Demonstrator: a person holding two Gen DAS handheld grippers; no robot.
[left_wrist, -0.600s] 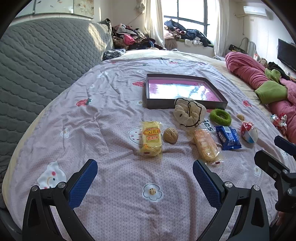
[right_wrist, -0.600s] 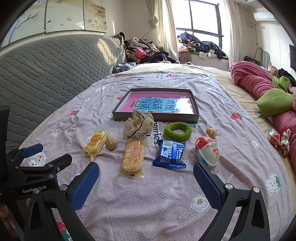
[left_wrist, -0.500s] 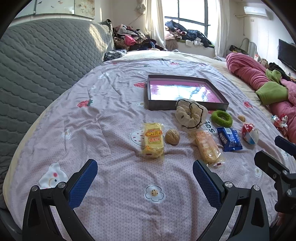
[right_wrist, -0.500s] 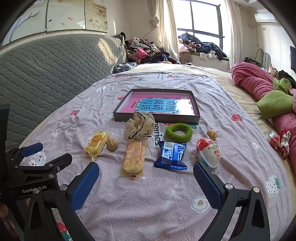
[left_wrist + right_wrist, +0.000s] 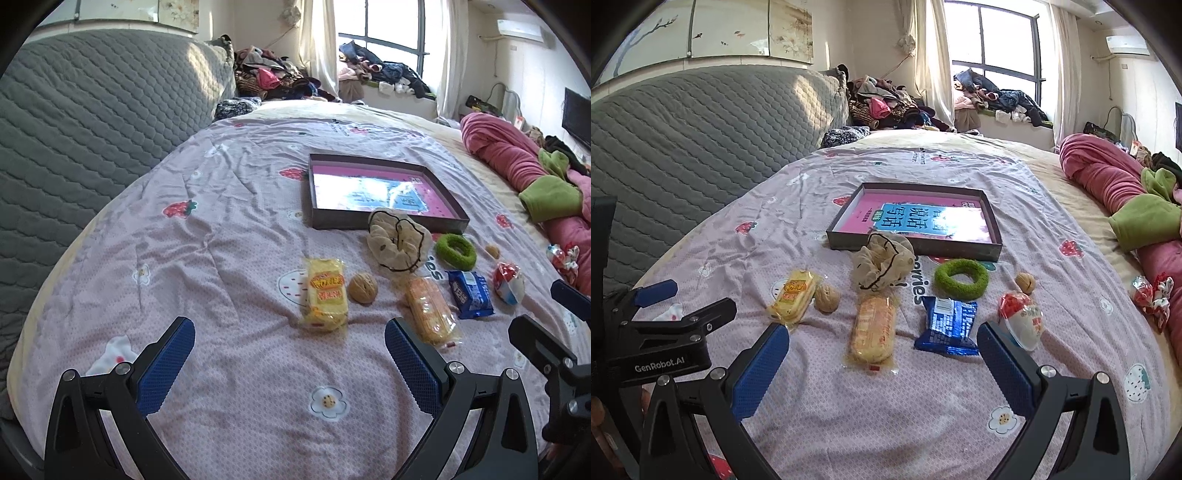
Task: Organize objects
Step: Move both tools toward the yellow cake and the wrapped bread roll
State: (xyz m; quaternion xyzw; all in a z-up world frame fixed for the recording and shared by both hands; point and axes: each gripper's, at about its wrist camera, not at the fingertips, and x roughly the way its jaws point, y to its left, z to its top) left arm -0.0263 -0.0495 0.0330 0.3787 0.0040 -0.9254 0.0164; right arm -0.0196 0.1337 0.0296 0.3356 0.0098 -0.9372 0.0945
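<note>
While both my grippers hang wide open and empty, the orange cracker pack (image 5: 873, 329) lies at twelve o'clock of my right gripper (image 5: 882, 363). Its long axis points away, and my left gripper (image 5: 290, 358) sits farther off.

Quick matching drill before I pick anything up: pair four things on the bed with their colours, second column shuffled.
1. ring
2. wrapped biscuit pack
3. scrunchie
4. tray

a. blue
b. dark rim, pink inside
c. green
d. beige with a dark edge

Pairs: 1-c, 2-a, 3-d, 4-b
</note>
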